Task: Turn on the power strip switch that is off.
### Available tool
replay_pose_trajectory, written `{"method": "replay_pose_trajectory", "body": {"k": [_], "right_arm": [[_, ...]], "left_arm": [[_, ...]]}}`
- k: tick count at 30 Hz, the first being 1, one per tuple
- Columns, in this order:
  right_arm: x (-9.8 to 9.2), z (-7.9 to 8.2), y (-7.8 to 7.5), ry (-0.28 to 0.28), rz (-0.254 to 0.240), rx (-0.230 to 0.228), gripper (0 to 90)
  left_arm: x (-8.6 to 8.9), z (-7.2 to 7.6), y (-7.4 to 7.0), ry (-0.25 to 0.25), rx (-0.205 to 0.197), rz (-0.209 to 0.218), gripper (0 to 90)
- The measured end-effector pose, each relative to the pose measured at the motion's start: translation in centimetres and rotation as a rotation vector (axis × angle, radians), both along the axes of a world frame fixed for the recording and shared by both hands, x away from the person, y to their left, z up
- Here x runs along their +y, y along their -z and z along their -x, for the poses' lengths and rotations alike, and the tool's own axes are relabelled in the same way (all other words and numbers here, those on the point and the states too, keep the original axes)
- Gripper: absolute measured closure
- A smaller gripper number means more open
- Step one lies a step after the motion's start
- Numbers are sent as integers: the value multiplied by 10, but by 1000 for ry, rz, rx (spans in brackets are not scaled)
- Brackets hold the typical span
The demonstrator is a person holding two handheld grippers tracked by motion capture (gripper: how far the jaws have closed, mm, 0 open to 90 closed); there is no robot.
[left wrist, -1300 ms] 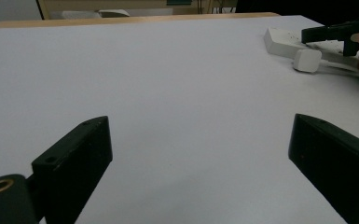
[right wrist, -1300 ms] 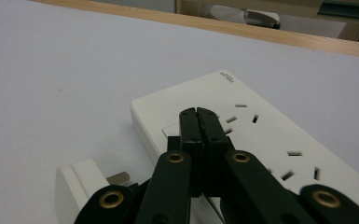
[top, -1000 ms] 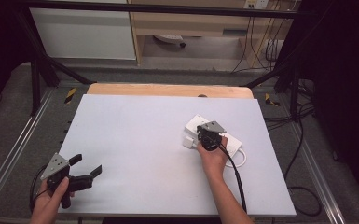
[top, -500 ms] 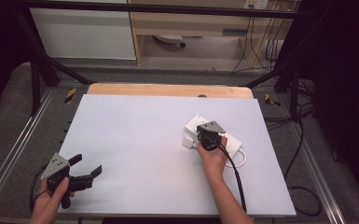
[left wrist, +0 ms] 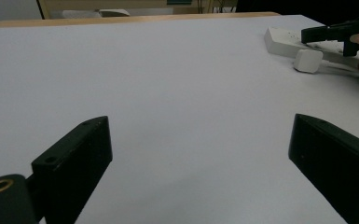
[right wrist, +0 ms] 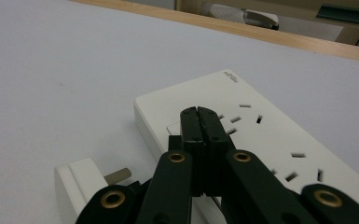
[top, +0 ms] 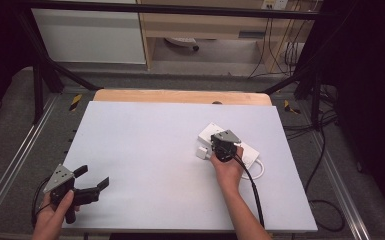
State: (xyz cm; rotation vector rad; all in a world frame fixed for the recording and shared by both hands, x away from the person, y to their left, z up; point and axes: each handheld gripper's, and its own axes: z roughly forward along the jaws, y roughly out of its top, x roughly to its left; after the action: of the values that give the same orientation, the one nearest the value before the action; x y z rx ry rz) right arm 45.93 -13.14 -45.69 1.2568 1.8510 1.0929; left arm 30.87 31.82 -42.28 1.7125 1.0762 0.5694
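Observation:
A white power strip lies on the right half of the white table. My right gripper is over its left end, shut, with nothing between its jaws. In the right gripper view the closed tips rest at the strip's top face beside the socket slots; I cannot tell whether they touch it. A small white plug lies on its side just left of the strip, a metal pin showing. My left gripper is held at the near left corner, open and empty, jaws wide apart.
The strip's white cable loops toward the near right, beside the gripper's black cable. A wooden strip edges the table's far side. Metal frame rails run along both sides.

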Motion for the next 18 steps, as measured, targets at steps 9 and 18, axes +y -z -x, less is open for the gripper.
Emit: {"method": "replay_pose_trajectory", "body": {"k": [9, 18], "right_arm": [[-1, 1, 0, 3, 3, 17, 900], [-3, -2, -2, -2, -33, 39, 900]], "left_arm": [[0, 0, 0, -1, -1, 1, 61], [1, -1, 0, -3, 0, 3, 61]]}}
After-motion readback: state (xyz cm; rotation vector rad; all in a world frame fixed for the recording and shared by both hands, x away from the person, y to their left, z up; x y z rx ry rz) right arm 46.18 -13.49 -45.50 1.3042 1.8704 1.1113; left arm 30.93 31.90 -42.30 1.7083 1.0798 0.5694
